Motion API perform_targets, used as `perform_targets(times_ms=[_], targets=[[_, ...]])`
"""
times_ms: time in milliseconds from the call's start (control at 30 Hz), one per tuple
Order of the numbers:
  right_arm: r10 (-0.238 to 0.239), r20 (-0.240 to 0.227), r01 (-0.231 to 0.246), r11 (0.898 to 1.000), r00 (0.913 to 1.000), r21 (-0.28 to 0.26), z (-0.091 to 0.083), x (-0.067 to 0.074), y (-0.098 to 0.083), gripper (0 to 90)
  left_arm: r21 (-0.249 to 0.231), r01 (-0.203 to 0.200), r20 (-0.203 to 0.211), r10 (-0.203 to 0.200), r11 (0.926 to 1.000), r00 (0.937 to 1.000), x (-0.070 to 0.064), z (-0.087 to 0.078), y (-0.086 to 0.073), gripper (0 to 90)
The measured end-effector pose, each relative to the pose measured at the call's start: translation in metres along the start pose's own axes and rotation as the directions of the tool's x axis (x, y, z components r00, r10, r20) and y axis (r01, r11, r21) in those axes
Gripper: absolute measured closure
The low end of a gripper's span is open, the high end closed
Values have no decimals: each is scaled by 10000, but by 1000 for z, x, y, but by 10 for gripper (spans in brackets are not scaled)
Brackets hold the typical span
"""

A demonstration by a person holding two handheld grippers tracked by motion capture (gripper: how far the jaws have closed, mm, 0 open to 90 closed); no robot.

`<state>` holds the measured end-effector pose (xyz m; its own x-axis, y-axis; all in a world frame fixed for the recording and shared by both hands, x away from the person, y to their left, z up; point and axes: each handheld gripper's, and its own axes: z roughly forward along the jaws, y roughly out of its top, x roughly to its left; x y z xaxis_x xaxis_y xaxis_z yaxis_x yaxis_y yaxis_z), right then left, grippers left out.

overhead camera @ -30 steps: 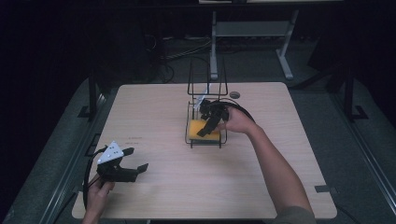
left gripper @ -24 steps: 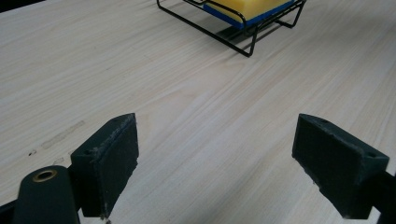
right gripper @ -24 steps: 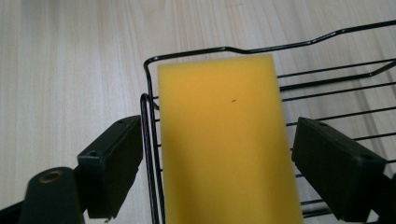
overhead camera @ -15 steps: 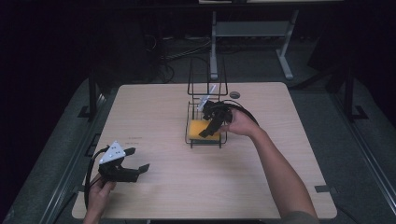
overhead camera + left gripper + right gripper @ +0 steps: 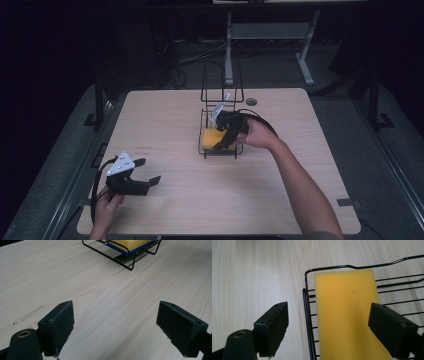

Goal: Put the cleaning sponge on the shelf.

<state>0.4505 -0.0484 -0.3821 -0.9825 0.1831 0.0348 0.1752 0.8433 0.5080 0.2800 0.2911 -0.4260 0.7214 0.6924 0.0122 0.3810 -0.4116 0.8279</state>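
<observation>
While yellow sponge (image 5: 345,312) lies flat in black wire rack (image 5: 220,131) mid-desk (image 5: 300,130) | R gripper (image 5: 328,327) above it, fingers wide open, empty | L gripper (image 5: 142,172) near-left desk, fingers wide open, empty

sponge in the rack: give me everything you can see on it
The sponge is a flat yellow rectangular block with a blue layer underneath, seen edge-on in the left gripper view. It looks like soft foam, clean apart from a tiny dark speck. It lies flat on the bottom wires of the black wire rack, against one side rail. The right gripper is over it with jaws wide open, one on each side of that rail, not touching the sponge.
</observation>
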Motion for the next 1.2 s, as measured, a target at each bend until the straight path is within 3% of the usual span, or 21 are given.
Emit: perform_targets(times_ms=[167,300,733,1200], targets=[[171,-179,-174,9997,9997,-179,0,3,-3,162,-31,10,17,-10,10000,10000,0,0,0,141],[179,-160,-178,9998,9997,57,4,8,-7,162,-50,-40,12,40,10000,10000,-1,0,1,141],[-106,-302,105,9999,9995,-47,4,21,-11,162,7,-57,80,57,10000,10000,-1,2,1,141],[-449,51,450,9989,9990,-140,2,41,-16,164,-68,-82,54,82,9999,10000,-2,1,2,141]])
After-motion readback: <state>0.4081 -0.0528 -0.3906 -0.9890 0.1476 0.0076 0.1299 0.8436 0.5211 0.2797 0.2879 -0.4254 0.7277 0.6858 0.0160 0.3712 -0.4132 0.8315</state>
